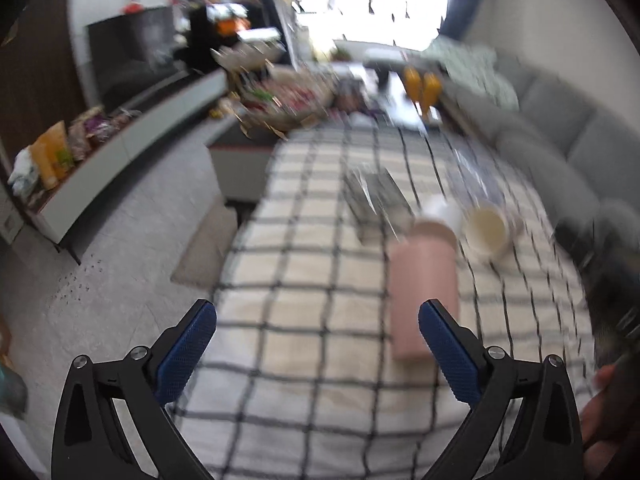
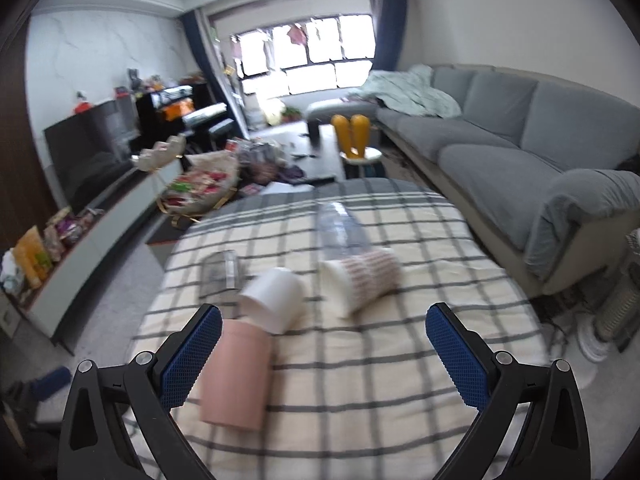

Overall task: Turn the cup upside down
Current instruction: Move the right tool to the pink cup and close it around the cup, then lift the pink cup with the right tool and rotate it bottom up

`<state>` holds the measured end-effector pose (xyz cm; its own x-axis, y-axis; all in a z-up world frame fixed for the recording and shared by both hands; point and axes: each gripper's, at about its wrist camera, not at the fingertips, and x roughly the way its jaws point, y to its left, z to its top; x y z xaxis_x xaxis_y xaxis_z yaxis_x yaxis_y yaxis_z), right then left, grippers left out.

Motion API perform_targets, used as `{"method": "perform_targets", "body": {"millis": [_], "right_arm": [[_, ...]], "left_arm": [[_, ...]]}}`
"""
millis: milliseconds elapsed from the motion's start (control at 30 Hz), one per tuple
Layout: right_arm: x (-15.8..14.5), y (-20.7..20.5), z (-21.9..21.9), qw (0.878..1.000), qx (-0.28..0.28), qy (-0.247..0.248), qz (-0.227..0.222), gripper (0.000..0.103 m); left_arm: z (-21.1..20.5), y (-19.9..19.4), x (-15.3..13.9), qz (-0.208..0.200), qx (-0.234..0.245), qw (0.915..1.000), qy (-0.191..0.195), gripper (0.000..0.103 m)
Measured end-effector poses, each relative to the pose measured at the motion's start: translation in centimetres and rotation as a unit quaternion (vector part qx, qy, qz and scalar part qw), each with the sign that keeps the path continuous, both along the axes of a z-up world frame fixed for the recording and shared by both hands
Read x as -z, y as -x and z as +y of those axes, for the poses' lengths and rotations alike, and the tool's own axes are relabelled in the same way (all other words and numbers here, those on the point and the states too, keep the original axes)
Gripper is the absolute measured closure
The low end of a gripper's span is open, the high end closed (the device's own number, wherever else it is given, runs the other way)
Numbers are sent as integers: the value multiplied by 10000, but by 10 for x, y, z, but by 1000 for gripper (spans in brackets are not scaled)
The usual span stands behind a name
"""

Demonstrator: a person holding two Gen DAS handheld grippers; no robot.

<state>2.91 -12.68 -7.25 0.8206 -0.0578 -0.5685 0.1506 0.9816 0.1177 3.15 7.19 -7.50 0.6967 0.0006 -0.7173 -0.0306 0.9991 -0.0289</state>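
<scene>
1. Cups lie on their sides on the checked surface (image 2: 360,400): we see a pink cup (image 2: 236,376), a white cup (image 2: 274,300) and a patterned cup (image 2: 362,280).
2. We hold the left gripper (image 1: 316,344) and the right gripper (image 2: 324,352) with fingers wide, gripping nothing.

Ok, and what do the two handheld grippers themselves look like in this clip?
Both look identical. The left gripper and the right gripper have black angular linkage arms with triangular cutouts and round silver screw heads at the pivots. Each finger carries a flat blue pad with a fine knurled texture. No cables or printed labels are visible. A bare hand shows at the left view's lower right edge.
</scene>
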Motion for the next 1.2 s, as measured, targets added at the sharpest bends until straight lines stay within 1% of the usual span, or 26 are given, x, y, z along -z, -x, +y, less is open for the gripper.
{"method": "perform_targets", "body": {"millis": [100, 200, 367, 533, 600, 767, 833, 900, 933, 1000, 1133, 1200], "right_arm": [[18, -7, 26, 9999, -88, 78, 79, 1], [36, -16, 51, 9993, -177, 244, 228, 1], [60, -30, 72, 9982, -173, 298, 497, 1], [79, -32, 91, 9962, -375, 515, 586, 1], [87, -32, 99, 9953, -461, 577, 633, 5], [91, -39, 98, 9960, -267, 590, 610, 9], [94, -43, 97, 9958, -233, 554, 691, 12], [99, -49, 93, 9951, -206, 503, 823, 20], [100, -51, 92, 9950, -189, 485, 854, 21], [102, -53, 89, 9948, -136, 453, 899, 29], [102, -55, 89, 9945, -161, 490, 912, 30], [106, -59, 90, 9930, -193, 521, 1044, 30]], "left_arm": [[27, 4, 1, -464, -239, 9986, 1, 0], [46, 4, 9, -551, -400, 9977, -24, 0], [76, 7, 21, -457, -728, 9960, 225, 0], [90, 7, 28, -440, -892, 9939, 482, 0], [89, 8, 30, -423, -886, 9938, 516, 0], [91, 7, 35, -356, -931, 9935, 547, 0], [92, 3, 37, -316, -990, 9930, 570, 0], [93, 0, 39, -277, -1020, 9926, 598, 0], [94, -1, 40, -261, -1033, 9925, 603, 0], [94, -1, 41, -230, -1035, 9925, 615, 0], [92, -2, 42, -218, -1017, 9928, 598, 0], [92, -3, 42, -198, -1027, 9927, 598, 0]]}}
